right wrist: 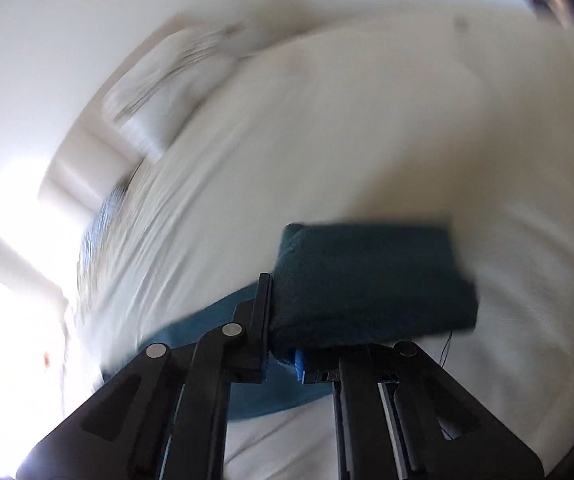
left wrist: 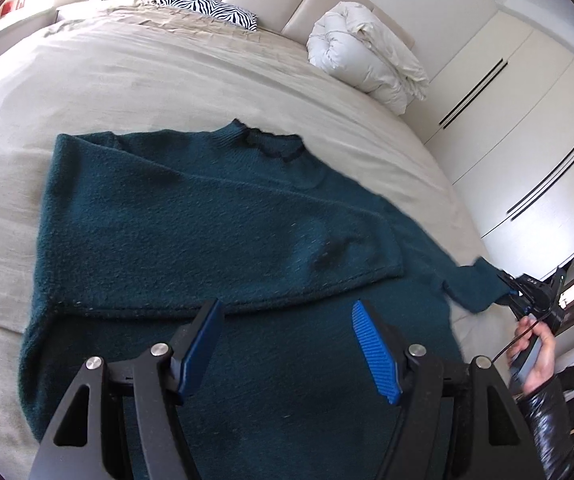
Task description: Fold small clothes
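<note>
Sweater [left wrist: 207, 232] lies on beige bed [left wrist: 147, 80], wardrobe [left wrist: 527, 128] beside.

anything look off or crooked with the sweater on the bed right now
The green sweater lies mid-fold: one sleeve is folded across its body, while the other sleeve's cuff is clamped in the right gripper off to the side. The left gripper hangs open over the hem. No damage shows.

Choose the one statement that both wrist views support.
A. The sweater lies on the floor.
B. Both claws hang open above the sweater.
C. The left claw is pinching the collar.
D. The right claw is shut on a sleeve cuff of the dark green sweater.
D: the right claw is clamped on the cuff of the sweater, while the left claw stands open.
</note>
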Tool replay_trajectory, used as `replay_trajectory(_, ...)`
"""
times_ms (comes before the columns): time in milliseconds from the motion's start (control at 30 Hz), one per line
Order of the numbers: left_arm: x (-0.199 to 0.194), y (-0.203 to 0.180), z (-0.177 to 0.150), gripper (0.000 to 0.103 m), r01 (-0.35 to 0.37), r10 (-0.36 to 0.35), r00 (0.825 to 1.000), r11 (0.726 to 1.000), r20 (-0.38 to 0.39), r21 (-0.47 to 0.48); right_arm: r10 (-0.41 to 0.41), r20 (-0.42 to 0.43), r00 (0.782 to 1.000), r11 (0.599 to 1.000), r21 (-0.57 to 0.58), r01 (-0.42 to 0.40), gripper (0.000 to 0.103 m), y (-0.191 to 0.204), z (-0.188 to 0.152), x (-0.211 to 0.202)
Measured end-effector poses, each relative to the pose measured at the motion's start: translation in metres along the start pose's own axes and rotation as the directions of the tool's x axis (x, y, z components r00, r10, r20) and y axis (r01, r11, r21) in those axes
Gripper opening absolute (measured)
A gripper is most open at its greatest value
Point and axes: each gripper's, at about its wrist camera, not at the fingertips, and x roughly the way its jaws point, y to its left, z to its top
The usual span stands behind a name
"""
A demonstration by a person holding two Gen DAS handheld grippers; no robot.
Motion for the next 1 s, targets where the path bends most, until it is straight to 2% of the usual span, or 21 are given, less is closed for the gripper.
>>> replay_trajectory(67, -0.001, -0.001, 0.003, 0.073, 0.037, -0.037, 0.999, 0.999, 0.003, -0.030, 0.006, 0.001, 1.000, 0.977, -0.214, -0.006, 0.008, 0.065, -0.014, -0.002)
replay_trajectory(100, 0.000, -0.001, 0.005, 0.073, 0.058, -0.058, 0.998, 0.997, 0.004, -0.048, 0.011, -0.004, 1.000, 0.940, -0.341, -0.012, 0.008, 0.105, -0.030, -0.003)
replay_trajectory(133, 0.000, -0.001, 0.007, 0.074, 0.074, -0.074, 0.997, 0.995, 0.003, -0.062, 0.009, -0.008, 1.000, 0.900, -0.435, -0.012, 0.008, 0.133, -0.046, -0.003)
replay_trajectory(200, 0.002, 0.000, 0.008, 0.075, 0.096, -0.096, 0.995, 0.992, 0.003, -0.085, -0.014, 0.008, 1.000, 0.765, -0.644, 0.016, 0.008, 0.189, -0.086, 0.001)
replay_trajectory(267, 0.007, 0.000, 0.008, 0.077, 0.114, -0.115, 0.993, 0.988, -0.010, -0.104, -0.050, 0.043, 0.998, 0.561, -0.825, 0.064, 0.008, 0.240, -0.137, 0.014)
replay_trajectory(300, 0.010, 0.001, 0.007, 0.077, 0.123, -0.126, 0.992, 0.986, -0.018, -0.116, -0.079, 0.079, 0.994, 0.411, -0.906, 0.105, 0.008, 0.260, -0.175, 0.020)
replay_trajectory(333, 0.014, 0.002, 0.007, 0.077, 0.138, -0.143, 0.989, 0.982, -0.029, -0.133, -0.105, 0.116, 0.988, 0.279, -0.950, 0.141, 0.008, 0.269, -0.205, 0.025)
replay_trajectory(400, 0.022, 0.005, 0.005, 0.077, 0.170, -0.180, 0.983, 0.970, -0.044, -0.175, -0.154, 0.155, 0.976, 0.024, -0.987, 0.161, 0.008, 0.283, -0.264, 0.042)
replay_trajectory(433, 0.027, 0.007, 0.005, 0.077, 0.181, -0.195, 0.980, 0.964, -0.052, -0.195, -0.159, 0.166, 0.973, -0.031, -0.986, 0.163, 0.008, 0.280, -0.281, 0.045)
replay_trajectory(467, 0.031, 0.008, 0.004, 0.077, 0.194, -0.211, 0.976, 0.958, -0.058, -0.211, -0.160, 0.170, 0.972, -0.060, -0.985, 0.162, 0.008, 0.277, -0.295, 0.045)
replay_trajectory(533, 0.038, 0.009, 0.003, 0.079, 0.205, -0.226, 0.971, 0.952, -0.074, -0.227, -0.167, 0.154, 0.974, -0.058, -0.988, 0.146, 0.008, 0.270, -0.304, 0.047)
replay_trajectory(600, 0.049, 0.009, 0.004, 0.079, 0.207, -0.238, 0.966, 0.946, -0.100, -0.248, -0.152, 0.175, 0.973, -0.066, -0.984, 0.166, 0.008, 0.267, -0.313, 0.039)
replay_trajectory(733, 0.067, 0.003, 0.012, 0.080, 0.241, -0.292, 0.946, 0.923, -0.138, -0.300, -0.130, 0.149, 0.980, -0.026, -0.989, 0.147, 0.008, 0.257, -0.306, 0.036)
replay_trajectory(767, 0.070, -0.001, 0.015, 0.084, 0.246, -0.297, 0.944, 0.923, -0.144, -0.295, -0.129, 0.143, 0.981, -0.016, -0.990, 0.142, 0.008, 0.255, -0.305, 0.035)
replay_trajectory(833, 0.080, -0.010, 0.019, 0.090, 0.239, -0.294, 0.940, 0.931, -0.175, -0.276, -0.123, 0.116, 0.986, 0.032, -0.992, 0.121, 0.009, 0.254, -0.302, 0.031)
replay_trajectory(900, 0.092, -0.016, 0.018, 0.089, 0.241, -0.305, 0.929, 0.927, -0.207, -0.287, -0.123, 0.069, 0.990, 0.103, -0.991, 0.082, 0.010, 0.251, -0.305, 0.027)
replay_trajectory(933, 0.099, -0.018, 0.017, 0.085, 0.246, -0.316, 0.923, 0.923, -0.219, -0.297, -0.123, 0.054, 0.991, 0.129, -0.989, 0.070, 0.010, 0.249, -0.301, 0.025)
replay_trajectory(967, 0.105, -0.019, 0.016, 0.070, 0.247, -0.322, 0.918, 0.921, -0.230, -0.302, -0.122, 0.034, 0.992, 0.162, -0.985, 0.053, 0.010, 0.247, -0.297, 0.024)
replay_trajectory(1000, 0.109, -0.021, 0.015, 0.061, 0.244, -0.323, 0.915, 0.921, -0.243, -0.303, -0.120, 0.008, 0.993, 0.197, -0.980, 0.032, 0.011, 0.244, -0.293, 0.021)
